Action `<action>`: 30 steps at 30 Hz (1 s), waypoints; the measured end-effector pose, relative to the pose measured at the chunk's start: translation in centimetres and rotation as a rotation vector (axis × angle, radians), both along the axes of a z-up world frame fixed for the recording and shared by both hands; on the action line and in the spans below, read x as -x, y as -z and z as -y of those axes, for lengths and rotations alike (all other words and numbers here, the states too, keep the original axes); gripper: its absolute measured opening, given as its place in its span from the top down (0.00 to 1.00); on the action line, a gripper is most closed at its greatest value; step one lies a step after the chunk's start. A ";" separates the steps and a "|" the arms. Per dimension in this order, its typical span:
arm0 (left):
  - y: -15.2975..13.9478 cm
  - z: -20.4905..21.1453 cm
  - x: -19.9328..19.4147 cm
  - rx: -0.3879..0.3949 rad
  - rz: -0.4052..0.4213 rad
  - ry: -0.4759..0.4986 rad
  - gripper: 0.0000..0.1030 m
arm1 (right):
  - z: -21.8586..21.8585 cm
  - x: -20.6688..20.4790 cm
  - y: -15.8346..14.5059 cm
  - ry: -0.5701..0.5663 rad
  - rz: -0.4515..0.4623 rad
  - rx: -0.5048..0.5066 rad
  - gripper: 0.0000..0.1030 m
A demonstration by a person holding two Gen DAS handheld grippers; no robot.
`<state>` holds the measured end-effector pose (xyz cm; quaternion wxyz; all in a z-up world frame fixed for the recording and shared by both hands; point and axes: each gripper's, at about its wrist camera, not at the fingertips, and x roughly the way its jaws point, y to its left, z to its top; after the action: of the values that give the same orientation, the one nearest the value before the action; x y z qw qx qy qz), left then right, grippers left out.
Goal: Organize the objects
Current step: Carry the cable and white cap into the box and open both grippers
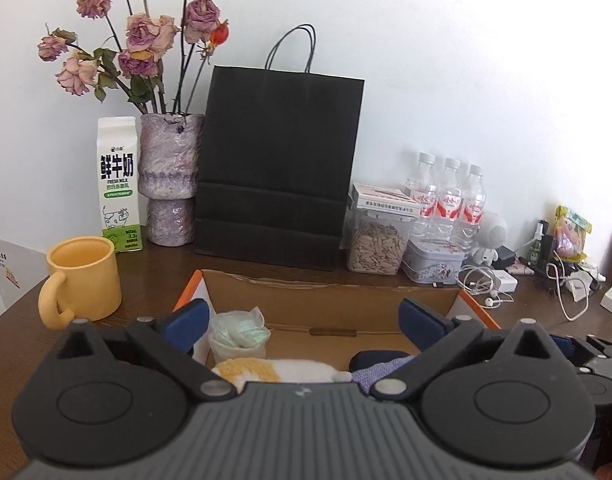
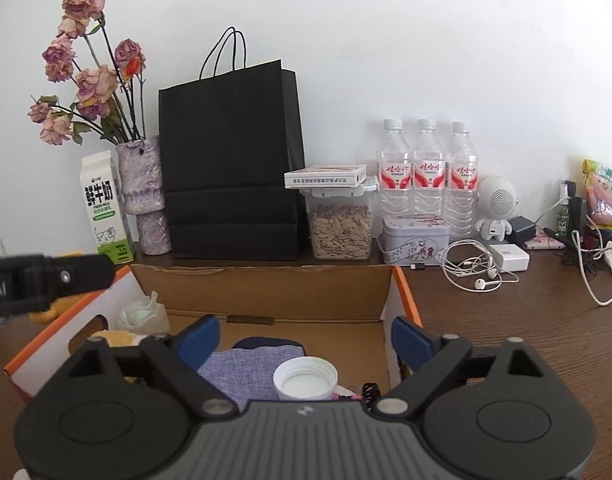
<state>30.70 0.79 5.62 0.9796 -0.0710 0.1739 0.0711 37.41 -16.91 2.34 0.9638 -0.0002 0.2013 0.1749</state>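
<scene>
Right now I have both claws over the orange-edged open cardboard box [image 2: 266, 292] on the brown wooden counter [image 2: 505, 320]. Inside lie a lilac woven cloth [image 2: 242, 372], a white-and-yellow plush toy [image 1: 282, 372], a crumpled tissue wad [image 1: 238, 332] and a white bottle cap [image 2: 306, 380]. My left claw [image 1: 302, 320] and right claw [image 2: 306, 340] both gape wide, holding nothing. For the next pick I'd lift clear of the box walls first, then choose a loose item like the white earphones [image 2: 477, 276], approaching squarely so neither claw snags the cable.
</scene>
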 end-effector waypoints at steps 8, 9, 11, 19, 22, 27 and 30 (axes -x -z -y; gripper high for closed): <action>0.1 -0.8 0.2 0.010 -0.023 -0.023 0.00 | 0.0 0.3 0.0 0.004 0.000 0.011 0.00; 0.1 -0.8 0.3 0.010 -0.022 -0.025 0.00 | 0.0 0.4 -0.1 0.003 0.000 0.011 0.00; 0.0 -0.8 0.4 0.010 -0.017 -0.021 0.00 | 0.0 0.5 -0.1 0.002 0.000 0.006 0.00; 0.0 -1.0 1.6 0.011 -0.021 -0.017 0.00 | 0.0 2.0 -0.5 -0.007 0.008 -0.003 0.00; -0.1 -1.3 2.2 0.010 -0.020 -0.021 0.00 | 0.1 2.6 -0.7 -0.012 0.009 -0.008 0.00; -0.4 -1.7 3.4 0.004 -0.017 -0.026 0.00 | 0.3 4.0 -0.9 -0.016 0.012 -0.011 0.00; -0.6 -2.1 4.6 0.001 -0.015 -0.023 0.00 | 0.5 5.1 -0.8 -0.024 0.006 -0.008 0.00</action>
<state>26.15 2.90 6.25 0.9774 -0.0730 0.1803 0.0829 32.30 -17.39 3.12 0.9622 0.0006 0.1976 0.1873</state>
